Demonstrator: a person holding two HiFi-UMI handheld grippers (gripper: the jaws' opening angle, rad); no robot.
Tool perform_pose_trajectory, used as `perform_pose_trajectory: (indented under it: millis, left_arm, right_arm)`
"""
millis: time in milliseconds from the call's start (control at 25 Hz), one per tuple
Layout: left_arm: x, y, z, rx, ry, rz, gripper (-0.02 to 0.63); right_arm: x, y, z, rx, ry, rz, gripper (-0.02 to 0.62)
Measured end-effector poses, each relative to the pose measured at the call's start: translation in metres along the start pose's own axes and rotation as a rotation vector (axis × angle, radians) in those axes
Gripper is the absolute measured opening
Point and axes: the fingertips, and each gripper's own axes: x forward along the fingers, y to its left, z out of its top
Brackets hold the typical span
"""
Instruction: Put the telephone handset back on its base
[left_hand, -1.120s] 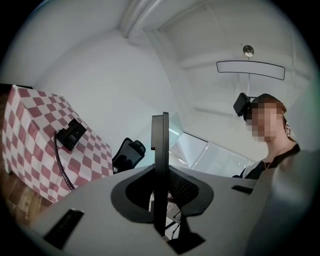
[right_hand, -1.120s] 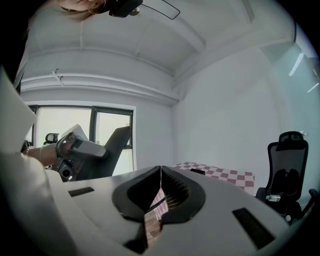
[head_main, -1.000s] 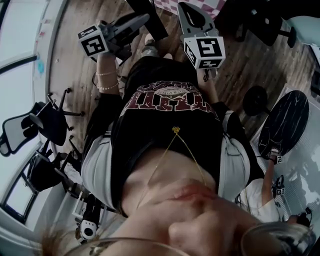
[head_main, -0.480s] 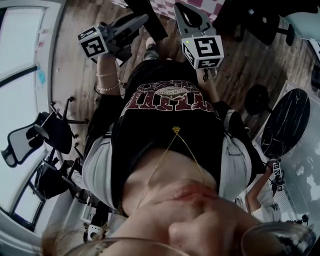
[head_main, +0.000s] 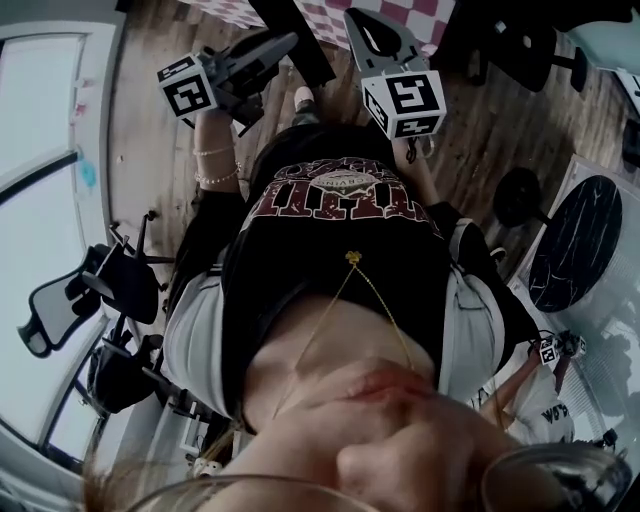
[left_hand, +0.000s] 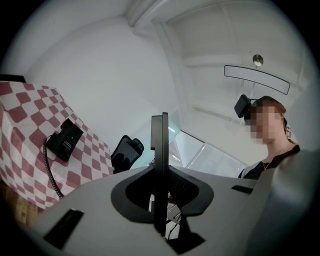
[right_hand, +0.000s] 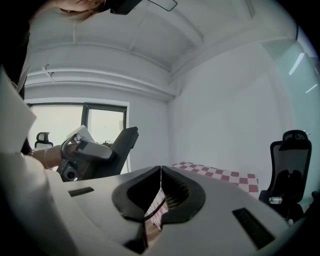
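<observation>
Checked tabletop (left_hand: 30, 115) has slid further into the head view's top edge; both claws barely shift. Left claw (left_hand: 160, 119) seems pressed together, empty. Right claw (right_hand: 160, 169) is closed, empty. Black telephone (left_hand: 64, 140) lies on the tabletop, well apart from both.

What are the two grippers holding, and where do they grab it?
The left gripper seems to pinch a thin dark flat plate by its lower part; what it is cannot be told. The right gripper, jaws together, holds nothing.
</observation>
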Motion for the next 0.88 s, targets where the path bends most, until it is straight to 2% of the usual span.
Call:
perform_pose_trajectory:
  millis: [280,560,880]
  left_arm:
    - [0.002,0.004,0.006,0.006,0.03,-0.033,0.081]
    - [-0.002,0.048,0.045,-0.021,0.071,-0.065,0.081]
    - [-0.012,0.067,0.058,-0.042,0.1,-0.078,0.081]
  right_arm:
    - [0.004,0.001,0.001,-0.005,-0.003,-0.031,0.02]
    - [0.062,-0.01,0.003,-0.001,0.022,-0.064,0.02]
    - [0.085,-0.008,-0.001,0.027,0.023,-0.103,0.02]
